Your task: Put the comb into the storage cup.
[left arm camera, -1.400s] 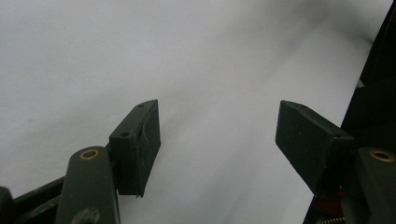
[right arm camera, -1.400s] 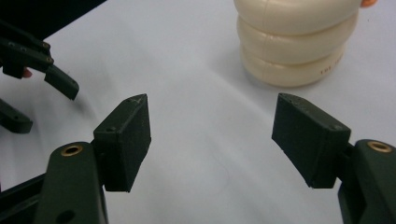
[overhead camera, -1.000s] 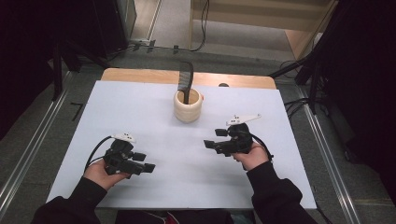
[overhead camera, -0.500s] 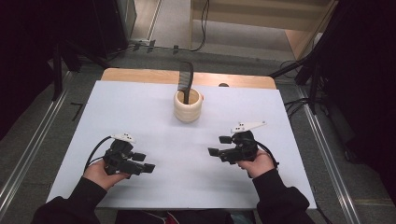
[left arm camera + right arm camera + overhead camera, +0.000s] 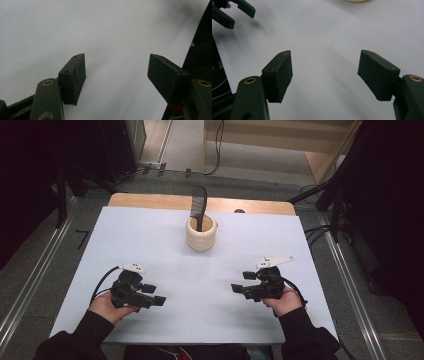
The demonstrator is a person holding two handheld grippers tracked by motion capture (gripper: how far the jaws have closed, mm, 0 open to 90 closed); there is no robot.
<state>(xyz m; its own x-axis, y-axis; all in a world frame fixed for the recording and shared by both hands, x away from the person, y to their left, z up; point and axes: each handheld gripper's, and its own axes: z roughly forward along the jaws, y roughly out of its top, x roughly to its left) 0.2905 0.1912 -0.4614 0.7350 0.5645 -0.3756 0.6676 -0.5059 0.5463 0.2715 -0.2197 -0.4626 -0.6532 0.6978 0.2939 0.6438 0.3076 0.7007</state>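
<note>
So the setup is a white table with a wooden strip along its far edge, and a cream ribbed cup sitting toward the far middle. A dark flat thing stands up out of the cup, leaning a bit to the far left. It looks like a comb or some tool, but it's too small and dark from the high view to say which.

No readable writing anywhere. The cup has no label I can make out, and the grippers only show brass rivets and tiny screw holes.

Left gripper is held low over the near left part of the table, pointing toward the middle. From its own camera the left gripper has its jaws spread wide with nothing but bare white surface between them. The right-hand jaw is partly cut off against a dark area past the table edge, and there's a bit of red and a spring at the bottom corner I can't identify.

Right gripper is at the near right, pointing left, with a grey plate on top. In its own view the right gripper is also spread wide and empty. The cup just barely peeks in at the top edge, mostly cropped. The other gripper's tips show top left there, slightly blurred.

Both grippers are well apart from the cup. The person's dark sleeves get cut off at the bottom.
</note>
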